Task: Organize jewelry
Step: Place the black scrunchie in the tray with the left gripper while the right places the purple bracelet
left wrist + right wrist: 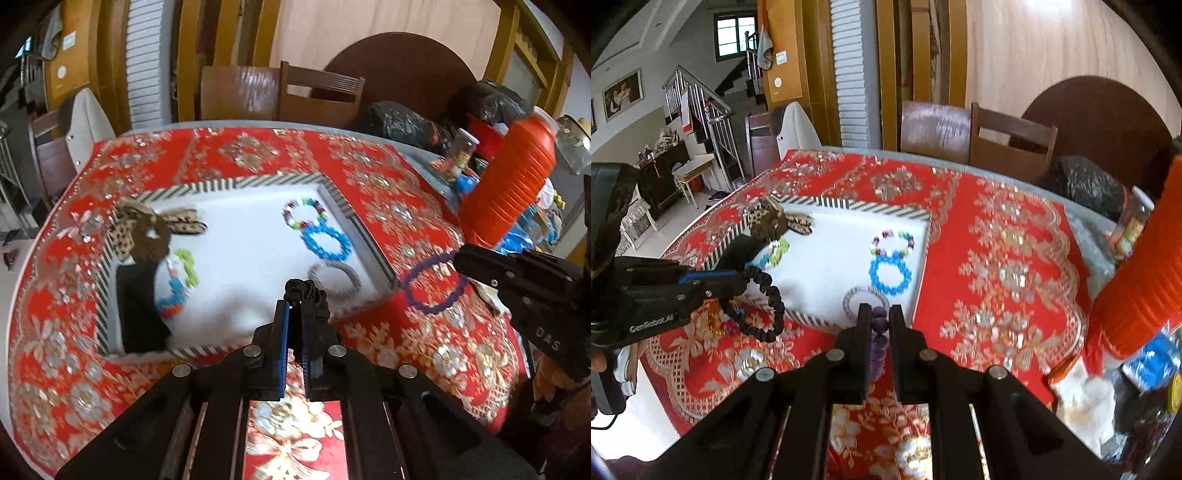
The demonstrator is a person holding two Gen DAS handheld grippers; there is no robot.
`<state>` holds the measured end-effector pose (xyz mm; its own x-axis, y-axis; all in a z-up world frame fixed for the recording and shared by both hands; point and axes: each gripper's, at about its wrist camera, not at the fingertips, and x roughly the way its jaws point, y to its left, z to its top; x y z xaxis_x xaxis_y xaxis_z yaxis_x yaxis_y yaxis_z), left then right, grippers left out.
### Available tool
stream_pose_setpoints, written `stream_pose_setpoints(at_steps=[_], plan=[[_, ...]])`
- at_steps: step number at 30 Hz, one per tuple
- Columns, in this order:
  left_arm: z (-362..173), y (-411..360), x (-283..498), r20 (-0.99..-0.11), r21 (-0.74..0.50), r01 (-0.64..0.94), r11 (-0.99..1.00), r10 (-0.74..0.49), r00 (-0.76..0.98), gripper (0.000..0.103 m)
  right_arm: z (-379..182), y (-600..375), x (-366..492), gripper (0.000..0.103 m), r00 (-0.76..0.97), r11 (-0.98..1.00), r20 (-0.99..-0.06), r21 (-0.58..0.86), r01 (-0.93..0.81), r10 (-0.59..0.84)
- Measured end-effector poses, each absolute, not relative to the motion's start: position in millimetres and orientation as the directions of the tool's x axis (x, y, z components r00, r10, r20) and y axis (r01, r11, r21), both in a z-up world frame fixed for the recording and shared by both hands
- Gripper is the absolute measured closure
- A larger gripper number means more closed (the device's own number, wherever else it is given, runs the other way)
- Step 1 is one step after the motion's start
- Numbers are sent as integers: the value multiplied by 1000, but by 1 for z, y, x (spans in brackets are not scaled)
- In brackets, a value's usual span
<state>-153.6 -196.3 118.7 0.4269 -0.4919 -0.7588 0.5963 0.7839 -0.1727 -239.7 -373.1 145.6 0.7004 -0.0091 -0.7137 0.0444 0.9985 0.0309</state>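
Note:
A white tray with a striped rim (207, 186) (857, 205) lies on the red patterned tablecloth. In it lie a multicoloured bead bracelet (306, 213) (893, 242), a blue bead bracelet (327, 242) (890, 275), a silver bangle (335, 278) (864, 295), a green-blue bracelet (179, 282) and a leopard-print bow (147, 229) (775, 221). My left gripper (294, 306) (738, 278) is shut on a black scrunchie (308, 293) (768, 306) above the tray's near edge. My right gripper (880, 314) (458, 258) is shut on a purple bead bracelet (880, 332) (432, 282), right of the tray.
An orange ribbed jug (511, 181) (1141, 266), a small jar (461, 153), black plastic bags (406, 122) and blue clutter stand at the table's right side. Wooden chairs (280, 92) stand behind the table. A black patch (136, 306) sits in the tray's left corner.

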Motion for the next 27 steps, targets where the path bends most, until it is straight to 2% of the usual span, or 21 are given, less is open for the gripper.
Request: stream_pose_setpoints(at_steps=[15,27], plan=[[106,-187,-104,-770,-126,527,840,-418,482,98,141,-358,-178,94,688,999,-726,32,15,13],[78,-171,-65,-803,-191,451,872,-403,439,98,110,-353,-105,94,623,997,-780,76,7,55]])
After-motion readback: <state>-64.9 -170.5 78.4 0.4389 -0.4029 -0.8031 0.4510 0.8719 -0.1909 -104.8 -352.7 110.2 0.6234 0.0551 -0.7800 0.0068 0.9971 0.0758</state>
